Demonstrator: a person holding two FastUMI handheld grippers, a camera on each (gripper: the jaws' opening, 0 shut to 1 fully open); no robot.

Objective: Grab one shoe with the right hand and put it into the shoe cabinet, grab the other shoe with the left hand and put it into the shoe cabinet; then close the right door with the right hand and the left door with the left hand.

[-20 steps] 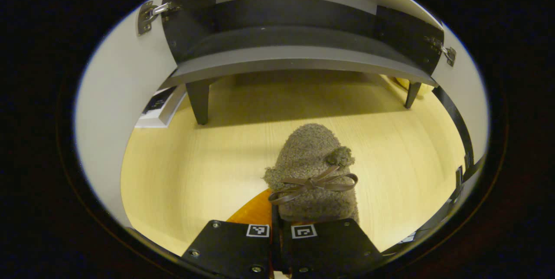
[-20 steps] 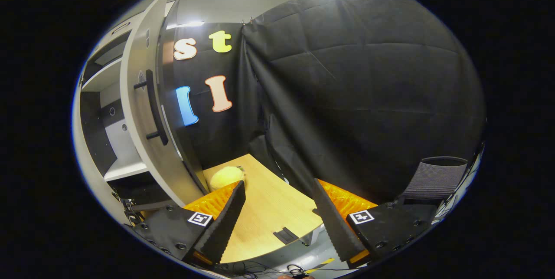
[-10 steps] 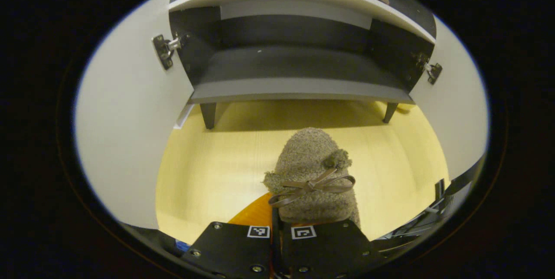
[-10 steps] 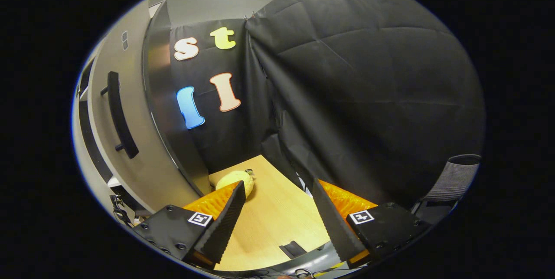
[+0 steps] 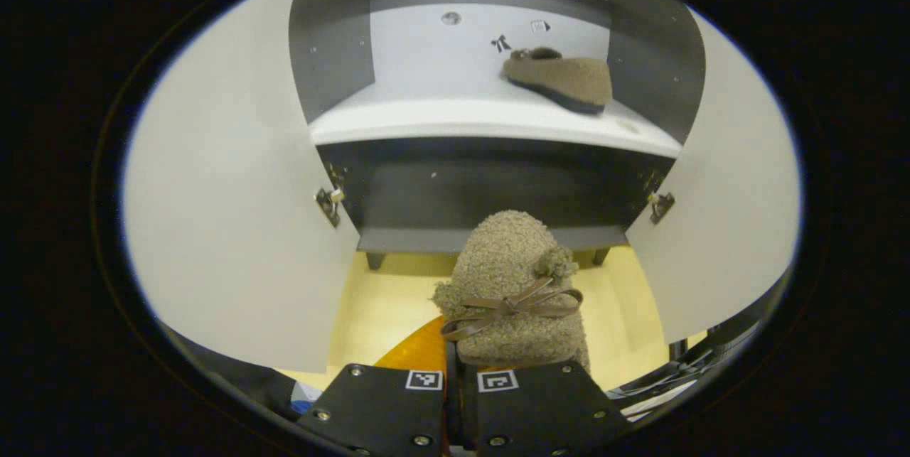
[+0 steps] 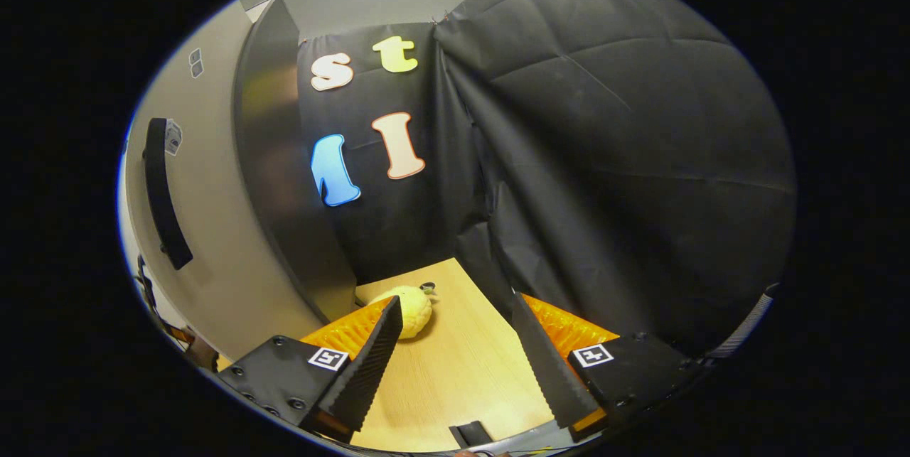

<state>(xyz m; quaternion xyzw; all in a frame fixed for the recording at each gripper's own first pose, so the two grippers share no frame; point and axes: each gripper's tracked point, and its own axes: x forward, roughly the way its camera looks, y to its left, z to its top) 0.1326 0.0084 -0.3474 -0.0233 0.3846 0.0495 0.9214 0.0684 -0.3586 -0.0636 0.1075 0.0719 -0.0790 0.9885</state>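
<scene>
In the left gripper view the left gripper (image 5: 455, 372) has its two fingers drawn almost together at the bottom of the picture, clamped on the heel end of a fuzzy brown slipper (image 5: 515, 279). The slipper juts straight forward from between the fingers, toe pointing toward the shoe cabinet (image 5: 490, 123), a thin brown ribbon bow (image 5: 512, 306) lying across its top just ahead of the fingertips. It is held in the air above the pale wooden table (image 5: 370, 308), in front of the cabinet's dark lower compartment (image 5: 490, 190).

Both cabinet doors stand open — the left door (image 5: 234, 194) swung out on one side of the slipper, the right door (image 5: 718, 208) on the other, each with a metal hinge showing at its inner edge. On the white upper shelf (image 5: 455, 116) the other slipper (image 5: 561, 79) lies toward the right side, close to the dark side wall, apart from the held one and higher.

In the right gripper view the right gripper (image 6: 455, 357) holds nothing; its fingers are spread wide apart with bare tabletop (image 6: 455, 372) between them. The open cabinet door (image 6: 206, 229) stands to the left with its long dark handle (image 6: 162, 194) — well away from the fingers. A small yellow round object (image 6: 411, 309) sits on the table just beyond the left fingertip, near the door's lower edge.
</scene>
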